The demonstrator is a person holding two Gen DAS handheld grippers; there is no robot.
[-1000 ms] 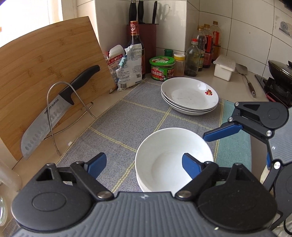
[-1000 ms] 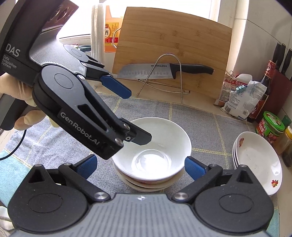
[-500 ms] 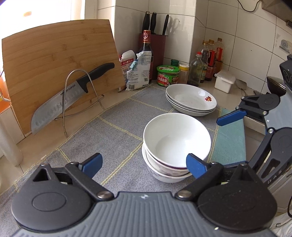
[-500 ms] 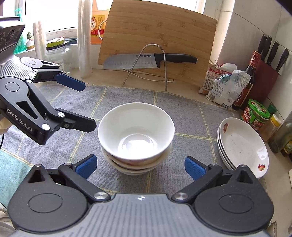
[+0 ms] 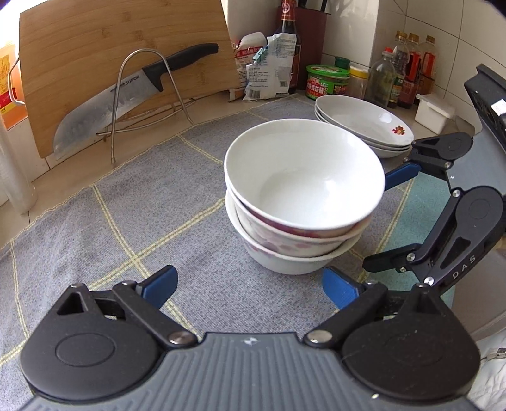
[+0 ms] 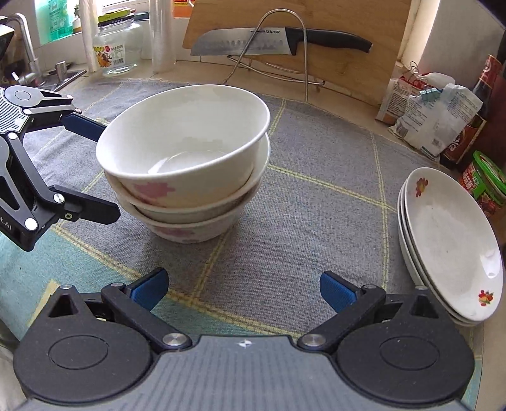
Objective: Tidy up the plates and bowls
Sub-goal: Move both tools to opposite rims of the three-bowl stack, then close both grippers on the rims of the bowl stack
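White glazed tiles (image 5: 373, 28) line the corner wall, and daylight comes in bright from the window (image 6: 63, 19) above the sink side, washing the beige countertop (image 5: 202, 107) pale. A bamboo cutting board (image 5: 95, 47) leans upright against the wall, a Supor knife (image 5: 126, 91) resting across a wire rack (image 5: 142, 88) in front of it. A grey checked mat (image 5: 126, 205) covers the counter. A faucet (image 6: 25, 41) shows at the far left, a glass jar (image 6: 117, 47) beside it, and sauce bottles (image 5: 408, 63) crowd the tiled corner
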